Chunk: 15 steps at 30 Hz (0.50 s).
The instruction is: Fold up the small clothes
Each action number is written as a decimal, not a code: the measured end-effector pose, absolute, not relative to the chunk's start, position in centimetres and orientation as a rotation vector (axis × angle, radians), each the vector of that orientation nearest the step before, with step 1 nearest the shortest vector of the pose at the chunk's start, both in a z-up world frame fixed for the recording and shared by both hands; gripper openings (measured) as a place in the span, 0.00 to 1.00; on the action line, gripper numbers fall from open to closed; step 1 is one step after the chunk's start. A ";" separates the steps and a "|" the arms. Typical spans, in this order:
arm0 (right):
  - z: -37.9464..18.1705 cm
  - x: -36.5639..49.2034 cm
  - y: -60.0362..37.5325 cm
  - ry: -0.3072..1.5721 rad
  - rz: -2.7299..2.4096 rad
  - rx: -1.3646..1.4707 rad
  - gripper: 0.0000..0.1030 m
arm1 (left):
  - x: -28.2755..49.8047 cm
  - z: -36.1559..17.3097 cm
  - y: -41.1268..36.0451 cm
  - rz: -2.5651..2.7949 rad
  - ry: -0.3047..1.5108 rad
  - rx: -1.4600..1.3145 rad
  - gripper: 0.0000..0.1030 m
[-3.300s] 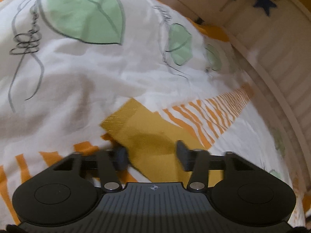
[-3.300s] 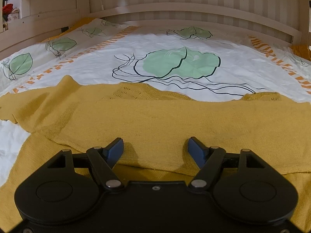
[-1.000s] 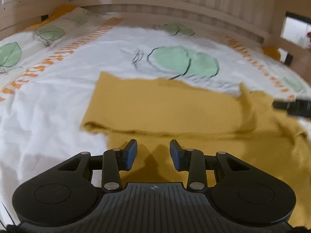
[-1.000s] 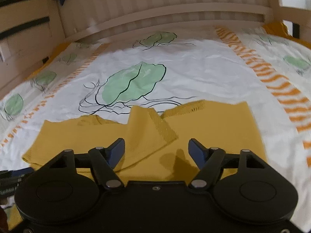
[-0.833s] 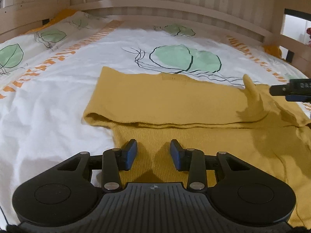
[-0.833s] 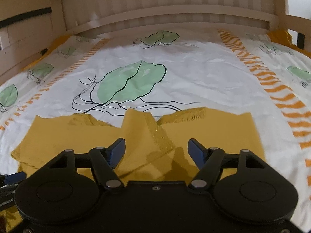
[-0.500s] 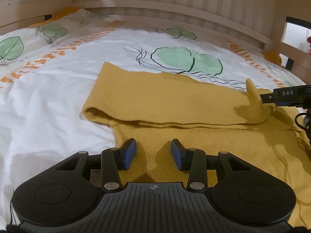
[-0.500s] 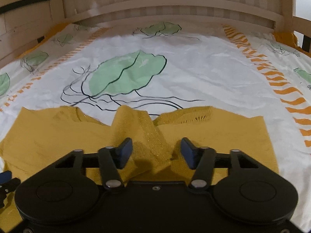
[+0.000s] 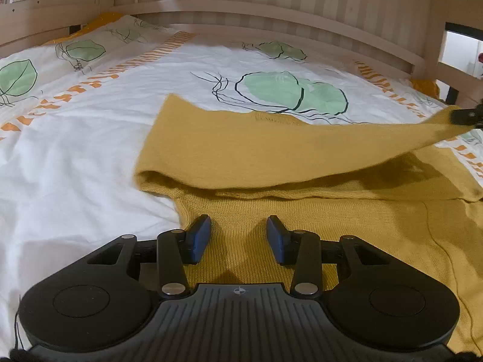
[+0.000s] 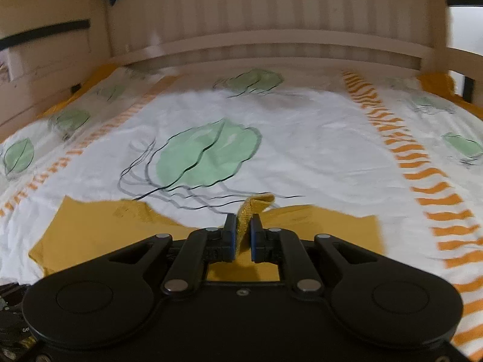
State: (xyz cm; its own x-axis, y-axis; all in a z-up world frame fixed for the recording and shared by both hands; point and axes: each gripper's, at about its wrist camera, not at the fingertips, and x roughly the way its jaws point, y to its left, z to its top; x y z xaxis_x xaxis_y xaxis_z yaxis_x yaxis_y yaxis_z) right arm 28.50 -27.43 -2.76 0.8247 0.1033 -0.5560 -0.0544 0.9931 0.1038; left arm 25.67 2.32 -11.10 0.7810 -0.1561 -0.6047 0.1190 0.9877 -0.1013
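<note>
left gripper [image 9: 238, 239]: fingers apart, holding nothing, low over near part of sweater [image 9: 271, 157]; if it isn't pinning, the body could slide when the right pulls.
right gripper [image 10: 240, 238]: clamped on the sweater's ribbed edge [image 10: 246, 214]; thin pinch, could slip out mid-swing.
sweater: mustard knit on bedsheet [image 9: 90, 138], left-to-right across near-middle; right flap lifted and taut toward right gripper.
risk: overpull drags the far fold crooked.
sheet: loose, may bunch under it.
</note>
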 end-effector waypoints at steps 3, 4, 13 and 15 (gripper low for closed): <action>-3.0 28.3 -29.3 0.617 0.029 0.082 0.14 | 25.7 -11.1 2.4 -0.149 0.658 -0.062 0.39; -3.3 28.3 -29.9 0.631 0.019 0.093 0.14 | 25.7 -11.1 2.4 -0.149 0.658 -0.062 0.39; -6.4 27.7 -31.7 0.729 -0.025 0.097 0.14 | 25.7 -11.1 2.4 -0.149 0.658 -0.062 0.39; -6.1 27.0 -31.7 0.702 -0.038 0.089 0.14 | 25.7 -11.1 2.4 -0.150 0.658 -0.064 0.39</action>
State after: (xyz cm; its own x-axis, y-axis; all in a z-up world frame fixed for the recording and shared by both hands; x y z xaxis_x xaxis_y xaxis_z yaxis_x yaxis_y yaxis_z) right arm 27.00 -31.73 -6.15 0.7633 -0.0049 -0.6460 0.0645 0.9955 0.0688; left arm 25.69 2.41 -11.08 0.7812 -0.1586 -0.6038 0.1183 0.9873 -0.1063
